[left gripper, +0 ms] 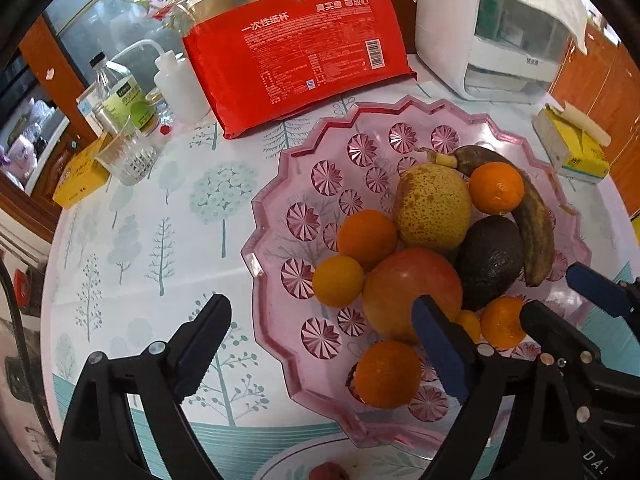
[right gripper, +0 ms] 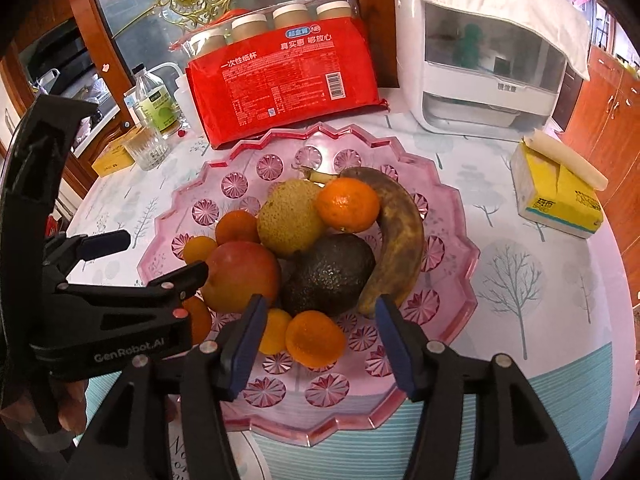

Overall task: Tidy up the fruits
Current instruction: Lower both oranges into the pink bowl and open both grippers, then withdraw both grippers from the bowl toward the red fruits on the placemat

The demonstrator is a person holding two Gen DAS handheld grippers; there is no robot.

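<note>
Fruit pile in pink tray, just ahead of both tongs; left tongs, right tongs wide open, empty.

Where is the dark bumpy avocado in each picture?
Left wrist view: the avocado sits right of centre in the pink tray, beside the banana.
Right wrist view: the avocado sits at centre.
Shared landmark: the red apple touches its left side.
</note>
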